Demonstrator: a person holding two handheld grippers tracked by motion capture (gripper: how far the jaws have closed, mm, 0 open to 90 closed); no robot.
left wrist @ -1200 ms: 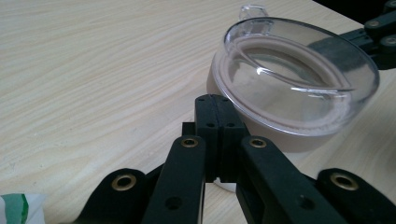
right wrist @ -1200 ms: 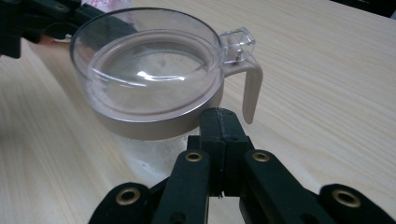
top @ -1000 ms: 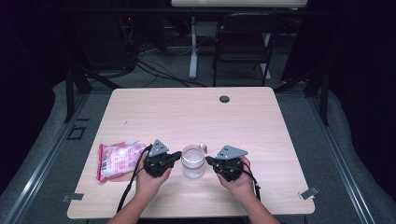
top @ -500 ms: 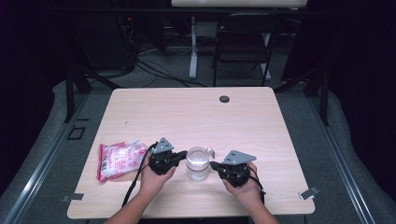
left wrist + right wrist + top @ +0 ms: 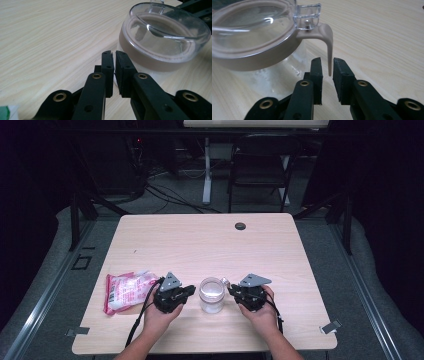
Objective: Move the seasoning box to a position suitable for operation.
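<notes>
A: What stands at the centre of the scene?

B: A clear jar (image 5: 212, 295) with a tan collar and a transparent hinged lid, upright on the near-middle part of the wooden table (image 5: 200, 240). In the right gripper view the jar (image 5: 254, 37) shows a clear hinge block and a tan latch lever (image 5: 327, 45) that curves down from the collar.

A: And the right gripper?

B: The right gripper (image 5: 327, 67) sits just beside the jar. Its jaws stand a little apart, with the tip of the latch lever hanging in the gap between them — whether a pad touches the lever cannot be told. In the high view the right gripper (image 5: 235, 291) lies to the jar's right, held in the person's right hand (image 5: 257, 312).

A: The left one?

B: The left gripper (image 5: 114, 60) has its jaws nearly together, only a thin slit between the pads, gripping nothing; the jar (image 5: 165, 37) stands close beside its tips. From above, the left gripper (image 5: 192, 292) is to the jar's left, in the left hand (image 5: 157, 315).

A: Farther out?

B: A pink-and-white packet (image 5: 125, 290) lies flat near the table's left edge — beyond the left hand. A small dark round disc (image 5: 240, 226) sits near the far edge.
</notes>
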